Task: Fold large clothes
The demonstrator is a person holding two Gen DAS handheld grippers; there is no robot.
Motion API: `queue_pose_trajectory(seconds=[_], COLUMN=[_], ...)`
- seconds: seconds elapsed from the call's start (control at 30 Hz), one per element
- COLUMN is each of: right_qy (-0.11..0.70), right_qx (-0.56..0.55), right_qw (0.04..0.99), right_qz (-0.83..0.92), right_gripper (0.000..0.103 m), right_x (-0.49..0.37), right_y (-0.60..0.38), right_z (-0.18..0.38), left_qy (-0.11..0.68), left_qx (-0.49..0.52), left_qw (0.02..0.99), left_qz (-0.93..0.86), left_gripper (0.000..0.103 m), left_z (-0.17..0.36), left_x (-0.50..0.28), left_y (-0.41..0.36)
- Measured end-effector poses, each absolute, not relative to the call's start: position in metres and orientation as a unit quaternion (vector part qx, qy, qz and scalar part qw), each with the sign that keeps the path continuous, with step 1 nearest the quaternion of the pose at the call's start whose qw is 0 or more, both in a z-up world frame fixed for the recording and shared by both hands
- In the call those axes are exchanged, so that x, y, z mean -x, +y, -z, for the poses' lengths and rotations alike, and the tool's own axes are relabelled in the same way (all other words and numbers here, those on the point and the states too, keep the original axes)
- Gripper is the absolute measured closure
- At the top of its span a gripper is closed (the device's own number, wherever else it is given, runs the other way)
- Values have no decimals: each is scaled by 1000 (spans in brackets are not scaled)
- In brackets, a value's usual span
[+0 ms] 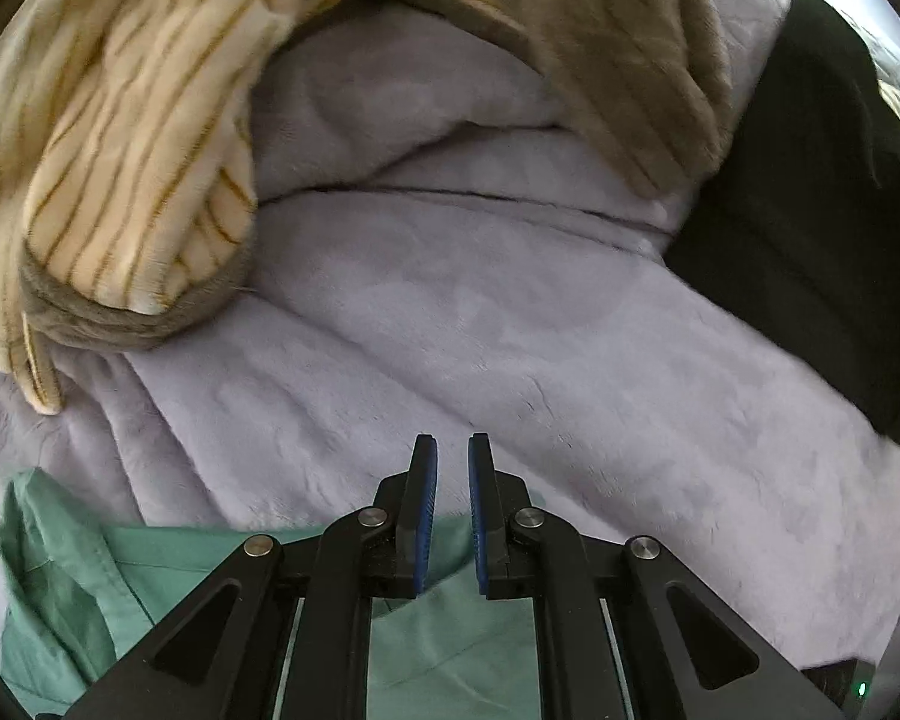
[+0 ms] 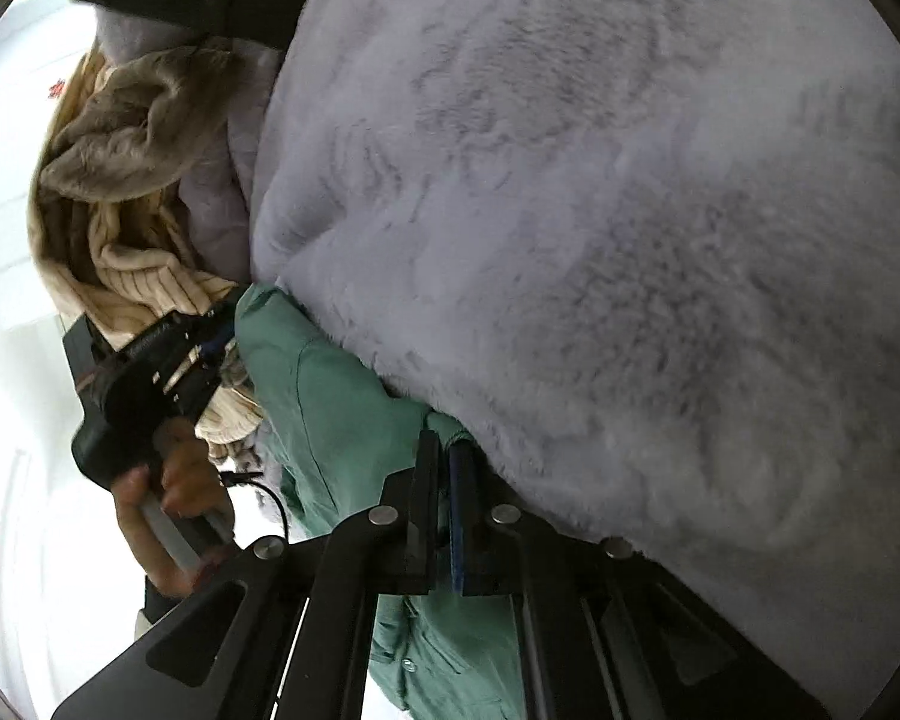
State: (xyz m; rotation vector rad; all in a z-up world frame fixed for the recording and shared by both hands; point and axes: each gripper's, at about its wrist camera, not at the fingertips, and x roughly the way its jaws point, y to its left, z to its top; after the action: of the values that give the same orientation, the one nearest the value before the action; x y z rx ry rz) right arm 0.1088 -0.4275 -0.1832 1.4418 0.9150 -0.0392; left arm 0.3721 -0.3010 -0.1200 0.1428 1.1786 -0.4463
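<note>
The left gripper (image 1: 452,450), jaws slightly apart and holding nothing, hovers over the green shirt (image 1: 450,630) at 6 o'clock. The right gripper (image 2: 444,450) pinches that shirt's edge beside the lilac blanket (image 2: 630,240).

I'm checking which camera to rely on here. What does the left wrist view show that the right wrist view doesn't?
Only the left wrist view shows the left gripper from behind, jaws slightly apart over the green shirt.

Only the right wrist view shows the right gripper, jaws shut on the shirt's edge, and the person's hand.

Both show the lavender fleece blanket, the striped cream garment and the black cloth.
</note>
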Motion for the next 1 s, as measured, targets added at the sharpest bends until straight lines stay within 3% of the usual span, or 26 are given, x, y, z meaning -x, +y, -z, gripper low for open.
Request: queue_pose_trajectory(seconds=[0.27,0.43,0.7,0.83,1.0], right_qy=[413,433,493,501,502], right_qx=[-539,-439,-296,-312,-323], right_qw=[733,780,810,806,802], right_qz=[-43,-108,-117,-54,-24], right_gripper=[95,94,94,103,103], right_x=[-110,-179,-273,-278,-271], right_y=[-430,-407,-346,-366,-383], right_z=[118,77,107,140,141], left_qy=[552,555,578,583,562], left_qx=[-69,-38,-18,20,10], left_qw=[809,820,815,812,826], left_qz=[191,133,33,21,31], left_gripper=[90,90,90,90,90], left_z=[89,90,121,149,149], left_x=[-345,-298,-229,-223,-235], left_y=[-229,-164,-76,-45,-38])
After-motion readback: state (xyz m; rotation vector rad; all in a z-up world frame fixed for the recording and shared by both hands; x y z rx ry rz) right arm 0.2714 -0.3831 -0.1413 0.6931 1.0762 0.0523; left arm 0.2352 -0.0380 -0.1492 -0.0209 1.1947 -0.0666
